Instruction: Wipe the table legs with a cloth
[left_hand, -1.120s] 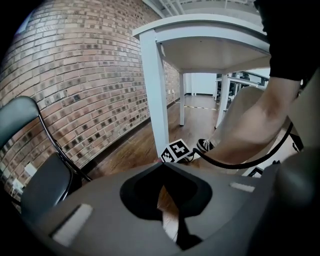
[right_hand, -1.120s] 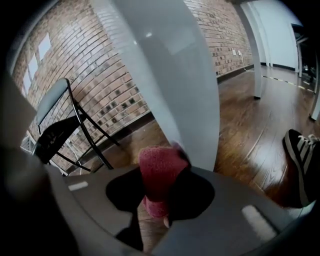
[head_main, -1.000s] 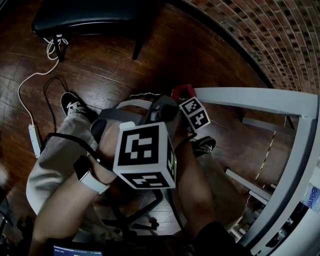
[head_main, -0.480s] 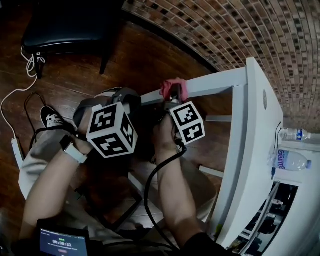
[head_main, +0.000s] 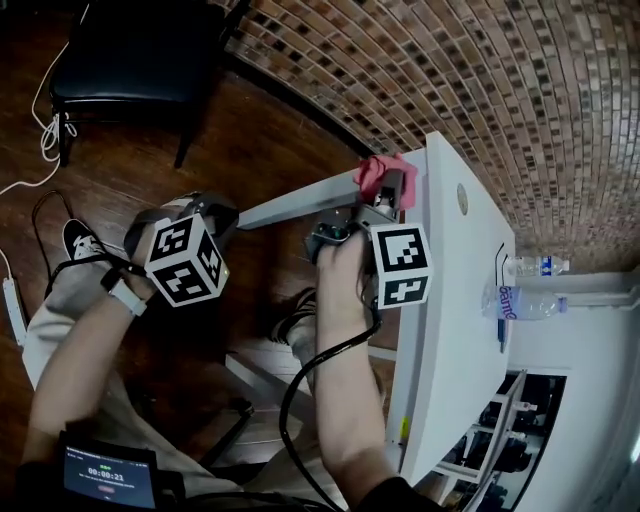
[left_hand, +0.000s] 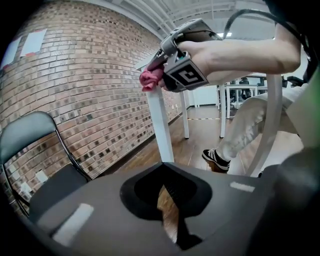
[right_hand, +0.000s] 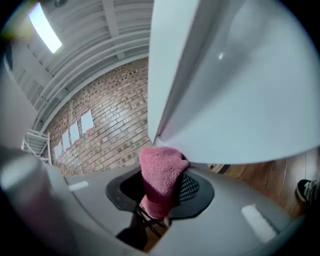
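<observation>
Right gripper (head_main: 386, 190): pinches small pink fuzzy cloth (head_main: 377, 170) on top end of white metal table leg (head_main: 290, 204), upper middle.
Left gripper (left_hand: 170, 207): jaws almost together, holding nothing.
Left to do: probably the other legs.

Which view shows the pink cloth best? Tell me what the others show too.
The right gripper view: the pink cloth fills the centre, clamped in the right tool, up against the white table. The head view shows a small pink bunch at the table's corner; the left gripper view shows it far off, at the leg's top.
</observation>
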